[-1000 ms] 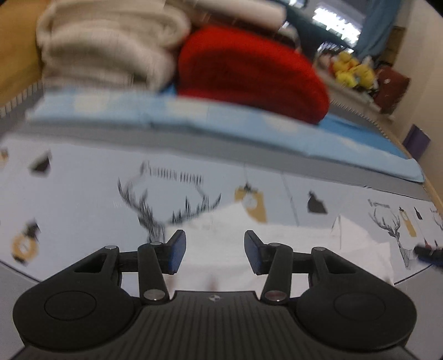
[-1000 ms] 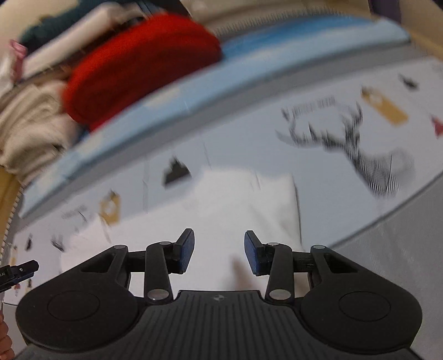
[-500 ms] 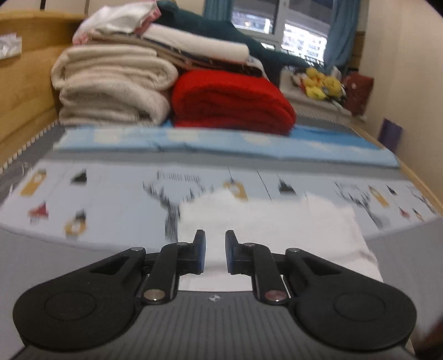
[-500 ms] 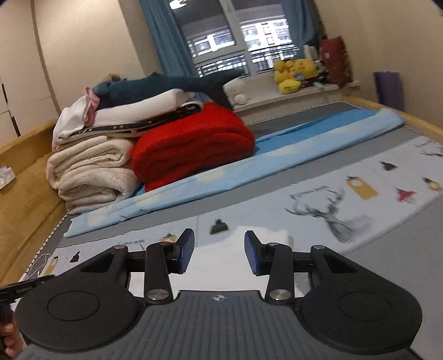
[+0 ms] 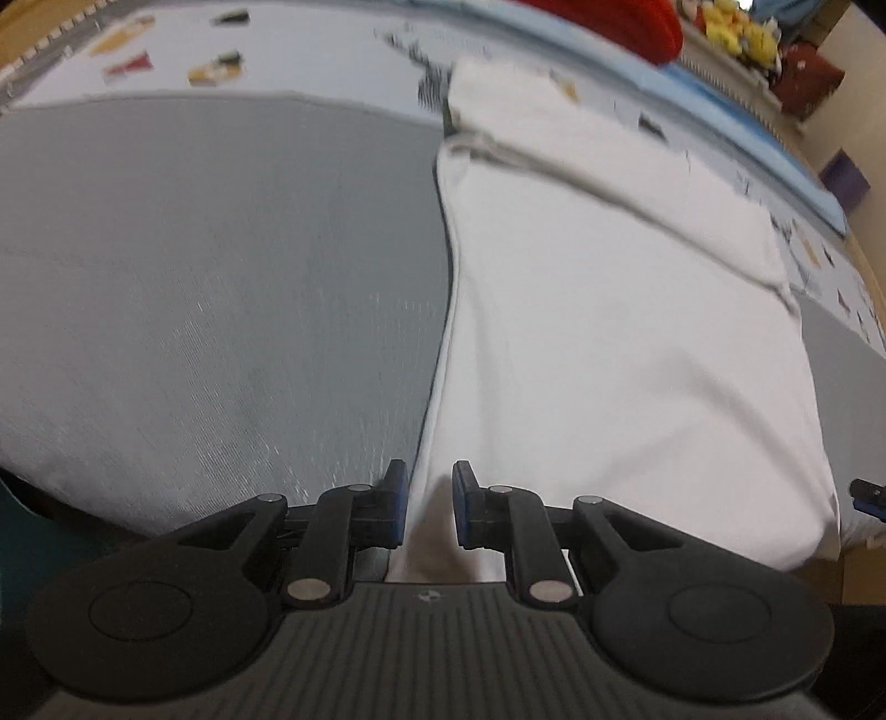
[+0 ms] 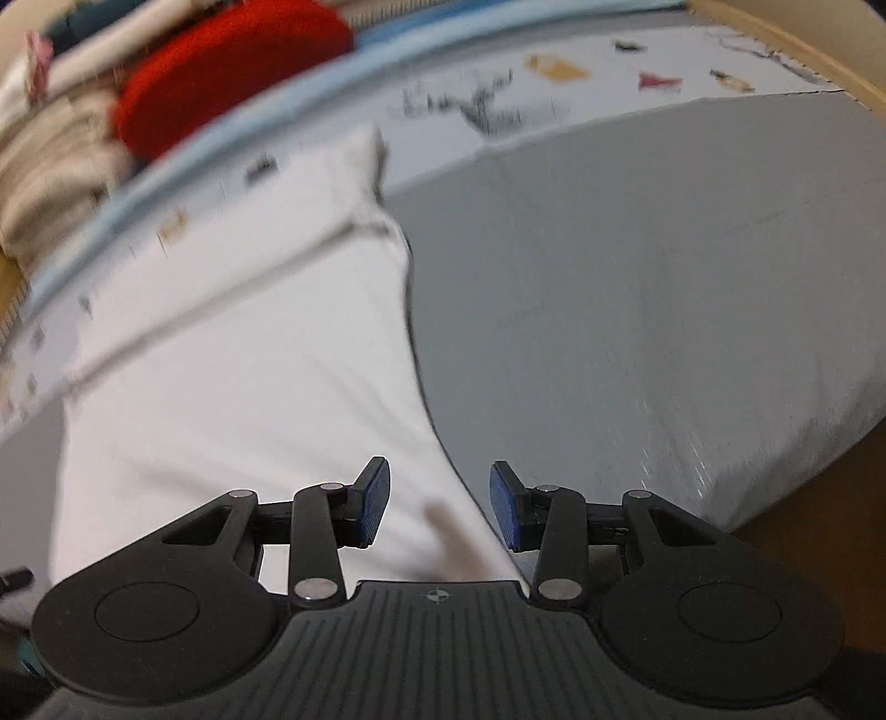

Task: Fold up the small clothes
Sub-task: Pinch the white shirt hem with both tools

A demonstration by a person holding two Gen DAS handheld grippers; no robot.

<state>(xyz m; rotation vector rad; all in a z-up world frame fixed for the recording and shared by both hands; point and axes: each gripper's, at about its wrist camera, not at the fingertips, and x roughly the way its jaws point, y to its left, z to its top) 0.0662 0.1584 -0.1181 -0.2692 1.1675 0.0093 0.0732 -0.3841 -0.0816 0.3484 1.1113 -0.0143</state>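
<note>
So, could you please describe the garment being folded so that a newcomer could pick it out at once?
Start at the bed with its grey sheet; near the front edge lies a plain white garment, spread flat with its far end folded over. Unlike the red blanket and cream towels stacked at the far end, it is thin, flat and lies between both grippers.

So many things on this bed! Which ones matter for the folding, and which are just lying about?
In the job:
- white garment
- left claw, jaws narrow at its left edge
- right claw, open at its right edge

Lying about:
- red blanket
- beige folded blankets
- yellow plush toys
- patterned sheet
</note>
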